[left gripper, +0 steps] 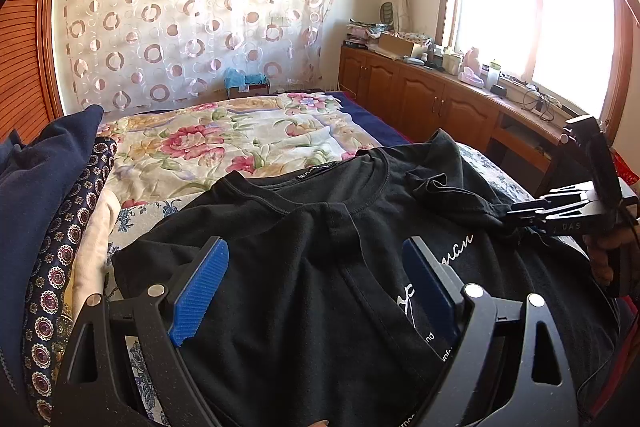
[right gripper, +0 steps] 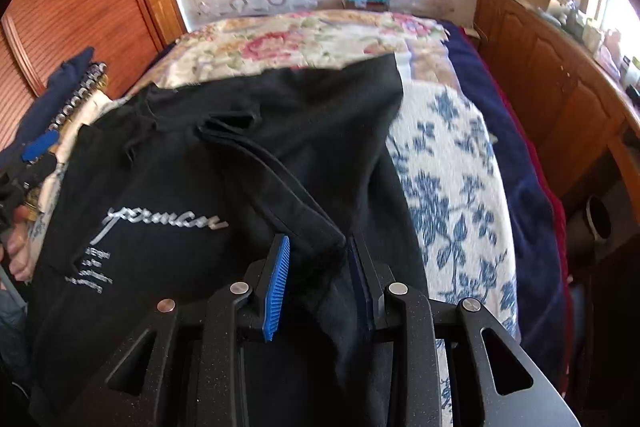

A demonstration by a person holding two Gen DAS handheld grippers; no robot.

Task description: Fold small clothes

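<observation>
The left gripper [left gripper: 316, 291] has its jaws spread wide above the black shirt [left gripper: 304, 267], at the bottom middle of the left wrist view; the blue pads [left gripper: 198, 291] hover over the cloth with nothing between them that they press. It tilts down toward the shirt's chest, pointing at the collar [left gripper: 312, 179]. The right gripper [right gripper: 320, 279] has its jaws partly apart, with a bunched fold of the shirt's sleeve [right gripper: 280, 179] lying between them; whether the pads press the cloth I cannot tell for sure, though a gap shows beside the left pad [right gripper: 276, 291]. It points steeply down at the bottom middle of the right wrist view. In the left wrist view the same gripper shows at the right edge, side-on, with a hand [left gripper: 604, 255] behind it. The shirt lies spread on the bed [left gripper: 224, 143], front up, white lettering [right gripper: 160, 223] showing, its long axis running from the near edge away toward the curtain [left gripper: 192, 11], collar at the far end. A pile of folded clothes [left gripper: 52, 211] sits just beside it at the left of the frame.
</observation>
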